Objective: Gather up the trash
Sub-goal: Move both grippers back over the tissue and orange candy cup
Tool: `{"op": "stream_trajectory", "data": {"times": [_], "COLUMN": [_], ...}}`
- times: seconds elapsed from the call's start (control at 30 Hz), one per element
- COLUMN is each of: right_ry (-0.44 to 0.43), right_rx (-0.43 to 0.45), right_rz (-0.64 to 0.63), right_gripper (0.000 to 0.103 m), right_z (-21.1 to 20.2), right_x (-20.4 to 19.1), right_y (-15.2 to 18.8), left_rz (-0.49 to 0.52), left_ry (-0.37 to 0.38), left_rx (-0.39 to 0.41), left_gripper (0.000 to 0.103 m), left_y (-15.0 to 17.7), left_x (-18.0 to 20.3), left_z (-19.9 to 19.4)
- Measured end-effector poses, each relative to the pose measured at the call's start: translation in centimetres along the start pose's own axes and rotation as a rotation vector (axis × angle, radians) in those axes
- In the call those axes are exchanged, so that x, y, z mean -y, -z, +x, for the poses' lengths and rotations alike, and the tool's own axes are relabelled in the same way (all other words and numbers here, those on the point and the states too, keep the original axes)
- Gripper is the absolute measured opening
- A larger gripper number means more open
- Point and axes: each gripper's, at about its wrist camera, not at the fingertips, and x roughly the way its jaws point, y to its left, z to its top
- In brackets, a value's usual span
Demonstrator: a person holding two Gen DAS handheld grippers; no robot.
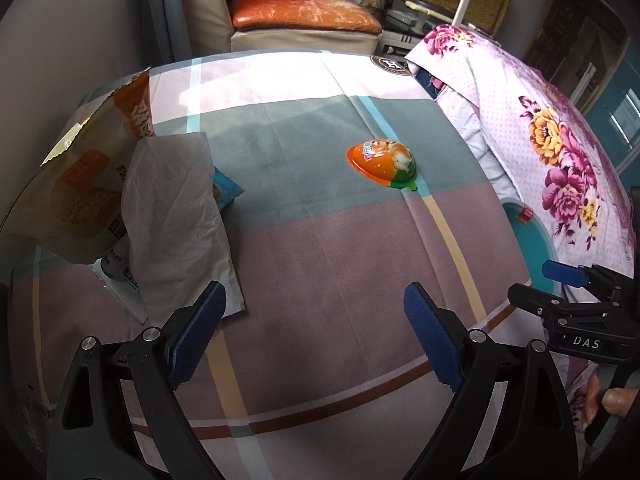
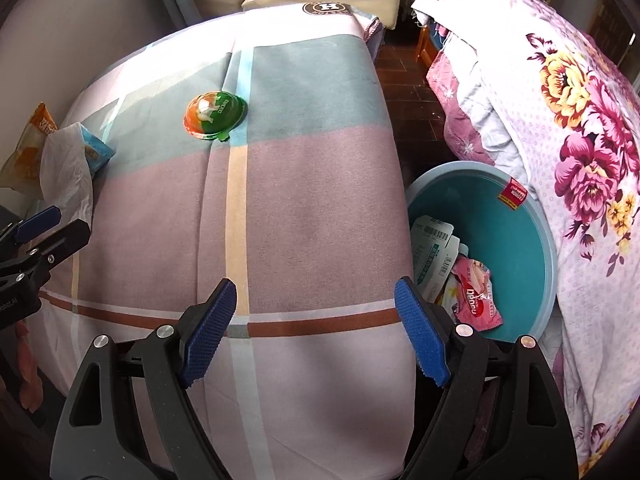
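An orange-and-green egg-shaped plastic shell (image 1: 383,162) (image 2: 214,115) lies on the checked cloth near the middle. At the left edge lie an orange snack bag (image 1: 86,176) (image 2: 30,148), a crumpled white plastic wrapper (image 1: 176,216) (image 2: 66,168) and a blue packet (image 1: 226,190) (image 2: 96,148) under it. A teal basin (image 2: 516,240) (image 1: 528,240) on the floor to the right holds paper packaging and a pink wrapper (image 2: 478,294). My left gripper (image 1: 314,334) is open above the cloth, empty. My right gripper (image 2: 316,330) is open over the cloth's right edge, empty.
The table's checked cloth (image 1: 340,260) (image 2: 300,184) drops off at its right side beside the basin. A floral quilt (image 2: 580,152) (image 1: 560,152) piles up on the right. A sofa with an orange cushion (image 1: 304,16) stands behind the table.
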Motion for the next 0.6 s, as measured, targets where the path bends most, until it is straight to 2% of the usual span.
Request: {"op": "stream_trajectory", "data": {"times": [0.23,0.37,0.53,0.6], "right_ry": [0.003,0.0,-0.021,-0.024], "right_rx": [-0.016,-0.01,-0.001,0.005], "right_rz": [-0.094,-0.132,-0.16,-0.17], "right_gripper": [0.077,0.077,0.077,0.077], "right_z": [1.0,1.8,2.8,3.1], "right_x": [-3.5,-4.6,-5.7,-6.0], "right_y": [-1.3,-2.5,-4.6,-5.5], "left_rz": [-0.17,-0.231,-0.215,-0.221], "left_ry": [-0.042,-0.042,-0.062,-0.064], "left_rx": [0.081,0.081,0.093,0.091], "left_gripper": [0.091,0.089,0.069,0.066], "left_y": [1.1,0.7,0.0,-0.2], "left_x": [-6.4,-8.3,-7.5,-7.3], "left_z": [-1.8,-1.3,-0.2,0.4]}}
